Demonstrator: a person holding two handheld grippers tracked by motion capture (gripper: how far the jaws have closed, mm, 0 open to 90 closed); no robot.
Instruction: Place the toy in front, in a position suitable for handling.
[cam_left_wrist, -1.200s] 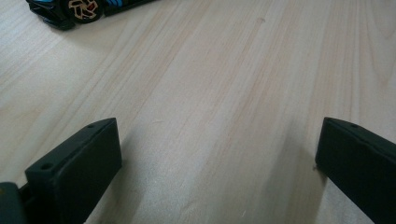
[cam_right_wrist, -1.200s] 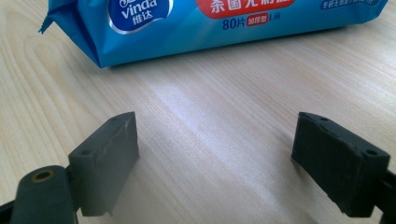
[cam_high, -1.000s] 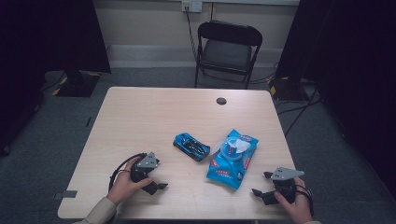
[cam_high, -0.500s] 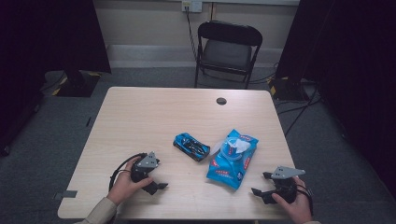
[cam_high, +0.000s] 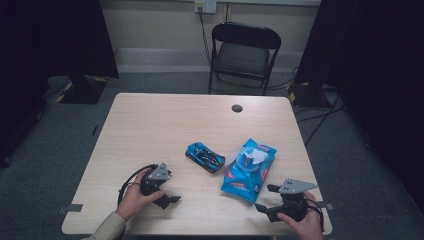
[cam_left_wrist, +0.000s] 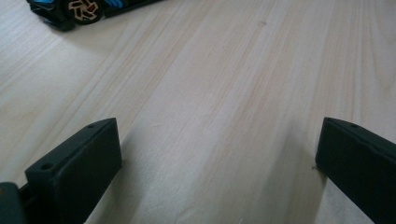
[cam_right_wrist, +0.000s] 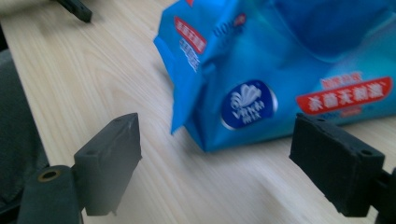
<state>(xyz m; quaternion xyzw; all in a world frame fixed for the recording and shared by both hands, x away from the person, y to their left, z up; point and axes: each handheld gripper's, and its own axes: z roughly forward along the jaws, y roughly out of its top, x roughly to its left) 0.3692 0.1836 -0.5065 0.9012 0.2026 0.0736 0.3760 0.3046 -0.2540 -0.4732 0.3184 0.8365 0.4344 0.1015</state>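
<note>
Right gripper (cam_high: 263, 198) at near table (cam_high: 165, 120) edge, jaws spread wide, nothing between — blue wipes pack (cam_high: 249, 170) lies just ahead, its near end facing the jaws. Risk: soft pack buckles or slides away if pinched at crimped corner (slick film, little to bite).

Left gripper (cam_high: 171, 199) gaping, empty, over bare wood. Blue toy car (cam_high: 205, 156) near, up-table beside pack — wheels probably free, view poor; stray nudge could roll it.

Cable hole (cam_high: 237, 108) far off.

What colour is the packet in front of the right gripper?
The packet is blue with red labels and a dark blue round logo, clearest in the right gripper view.
</note>
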